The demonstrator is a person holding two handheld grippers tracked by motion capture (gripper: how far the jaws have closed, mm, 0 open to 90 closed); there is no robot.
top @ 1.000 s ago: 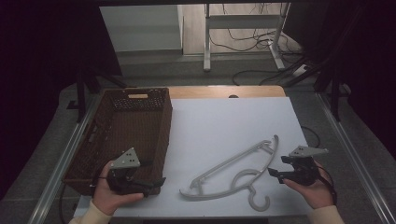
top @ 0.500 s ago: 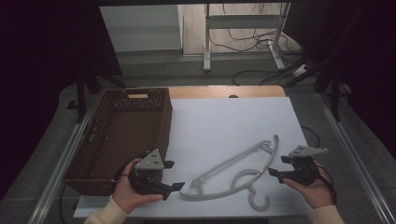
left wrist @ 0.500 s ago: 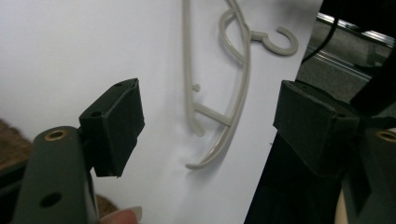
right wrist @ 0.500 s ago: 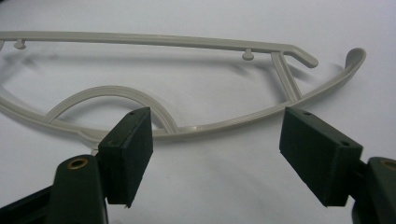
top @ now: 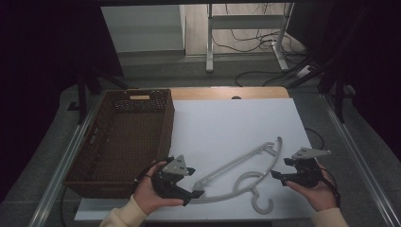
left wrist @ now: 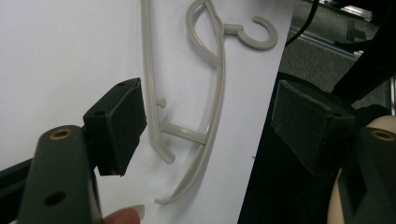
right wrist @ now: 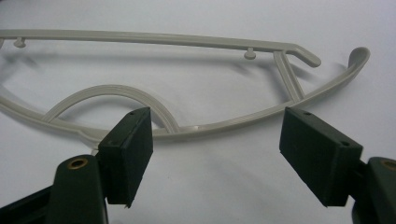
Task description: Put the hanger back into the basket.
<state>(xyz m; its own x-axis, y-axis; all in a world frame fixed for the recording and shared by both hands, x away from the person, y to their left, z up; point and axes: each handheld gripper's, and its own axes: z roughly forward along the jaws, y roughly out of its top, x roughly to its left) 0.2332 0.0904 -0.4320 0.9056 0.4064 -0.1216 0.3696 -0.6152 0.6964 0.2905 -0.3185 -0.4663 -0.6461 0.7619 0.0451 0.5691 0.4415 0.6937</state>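
Approach step | your left gripper (top: pixel 197 194) has just been narrowing slightly, nothing clamped, at hanger (top: pixel 239 166) end | right gripper (top: pixel 275 174) gapes at 3 o'clock | next: straddle arm, squeeze, lift toward basket (top: pixel 166 124) at 10 o'clock

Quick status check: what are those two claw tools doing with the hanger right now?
Left gripper open, jaws just closing slightly, at hanger's end. Right gripper open, beside it, holding nothing. Grey plastic hanger flat on white table. Wicker basket off left, nothing blocking.

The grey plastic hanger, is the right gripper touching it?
Apart. In the right gripper view the right gripper is open, with bare white table between its pads and the grey plastic hanger.
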